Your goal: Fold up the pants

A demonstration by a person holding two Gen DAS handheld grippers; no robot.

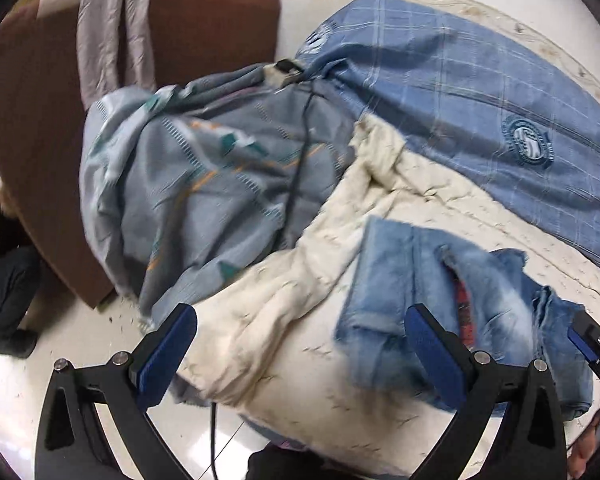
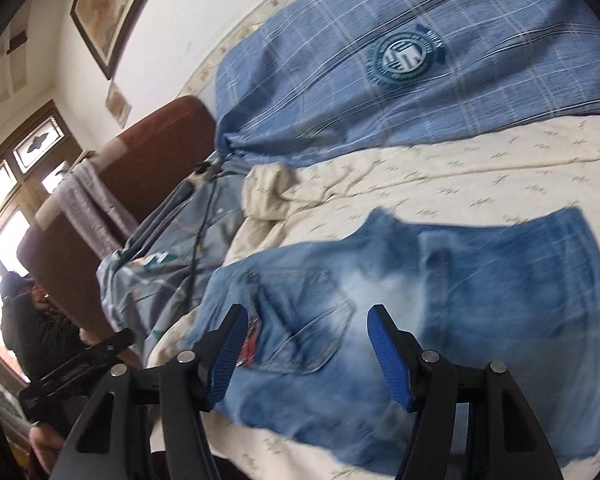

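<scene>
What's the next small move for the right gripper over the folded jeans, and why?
Probably pull back or smooth only. The faded light-blue denim jeans already lie doubled into a compact stack on the cream quilted bedspread. The right gripper is open above the back pocket, holding nothing; the left gripper is open too. If anything, press down the ragged near edge.

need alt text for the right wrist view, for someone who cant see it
Folded light-blue jeans lie on a cream quilt, back pocket up, under the open, empty right gripper. Beyond lie a blue plaid blanket and a brown headboard.
</scene>
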